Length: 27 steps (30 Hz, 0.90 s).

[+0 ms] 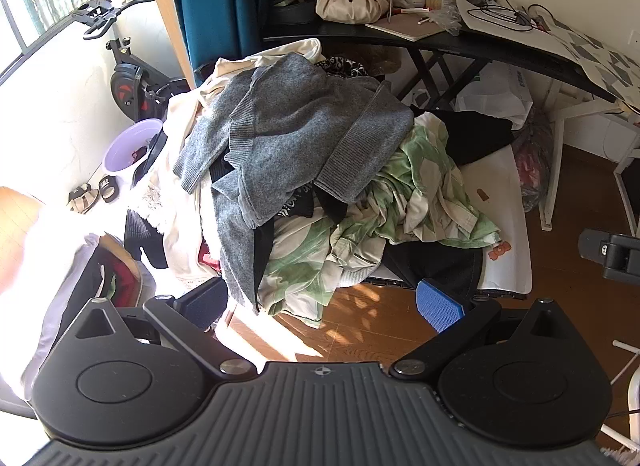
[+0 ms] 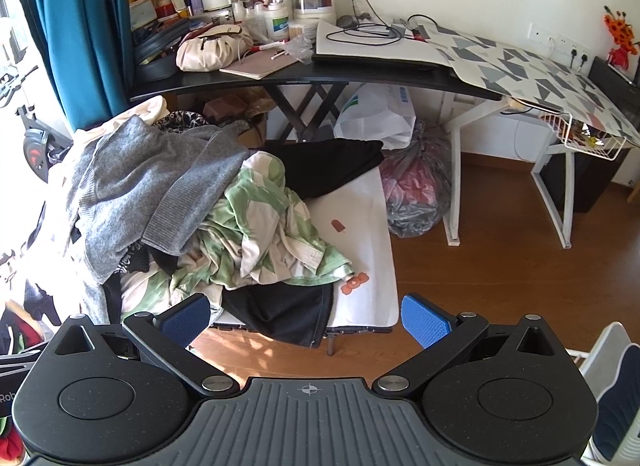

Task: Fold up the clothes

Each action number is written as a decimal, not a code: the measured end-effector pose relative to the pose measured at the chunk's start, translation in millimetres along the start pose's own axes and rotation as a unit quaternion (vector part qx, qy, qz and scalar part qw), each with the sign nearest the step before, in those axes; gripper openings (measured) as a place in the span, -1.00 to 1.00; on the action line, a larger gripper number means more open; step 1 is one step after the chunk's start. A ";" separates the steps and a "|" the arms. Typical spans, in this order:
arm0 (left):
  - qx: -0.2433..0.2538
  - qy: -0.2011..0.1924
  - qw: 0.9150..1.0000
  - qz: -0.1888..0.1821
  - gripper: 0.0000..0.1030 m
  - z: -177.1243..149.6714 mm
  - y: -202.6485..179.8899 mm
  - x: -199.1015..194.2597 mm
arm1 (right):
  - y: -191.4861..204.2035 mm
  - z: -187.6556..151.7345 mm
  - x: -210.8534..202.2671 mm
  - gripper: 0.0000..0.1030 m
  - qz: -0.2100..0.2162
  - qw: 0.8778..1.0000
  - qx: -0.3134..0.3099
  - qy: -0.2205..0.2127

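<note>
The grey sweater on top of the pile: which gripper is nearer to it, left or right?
Left, probably. The left gripper faces the grey sweater head-on, just below its hanging edge. The right gripper sits off to the sweater's right.

Matt grey knit sweater (image 1: 296,133)

Unfolded clothes heaped at frame centre: a grey knit sweater (image 1: 304,133) crumpled on top; a green-and-cream garment (image 1: 420,205) rumpled beneath, lower right; black pieces (image 2: 280,312) spilling over the white surface (image 2: 360,234).
</note>
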<state>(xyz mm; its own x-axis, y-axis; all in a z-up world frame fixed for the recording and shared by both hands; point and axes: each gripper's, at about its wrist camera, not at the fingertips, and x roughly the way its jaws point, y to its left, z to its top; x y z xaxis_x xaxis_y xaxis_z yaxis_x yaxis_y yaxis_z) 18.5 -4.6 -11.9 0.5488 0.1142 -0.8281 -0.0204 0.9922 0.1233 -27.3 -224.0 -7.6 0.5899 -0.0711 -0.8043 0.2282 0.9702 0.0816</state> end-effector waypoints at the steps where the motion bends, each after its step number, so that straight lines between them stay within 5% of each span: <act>1: -0.004 0.000 1.000 0.003 0.99 0.9 0.2 0.0 | -1.1 1.1 0.9 0.99 0.001 1.000 0.000 0.000; 27: -0.027 0.005 1.000 0.007 0.99 35.0 -54.4 17.2 | -51.8 48.7 32.4 0.99 0.019 1.000 -0.007 -0.010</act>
<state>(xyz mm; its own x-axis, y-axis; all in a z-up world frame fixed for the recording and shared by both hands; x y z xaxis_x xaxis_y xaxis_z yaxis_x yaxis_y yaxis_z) 58.3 -58.4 -13.7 0.5404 0.1280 -0.8316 -0.0730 0.9918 0.1053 17.7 -287.8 -9.3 0.6133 -0.0383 -0.7889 0.1946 0.9754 0.1039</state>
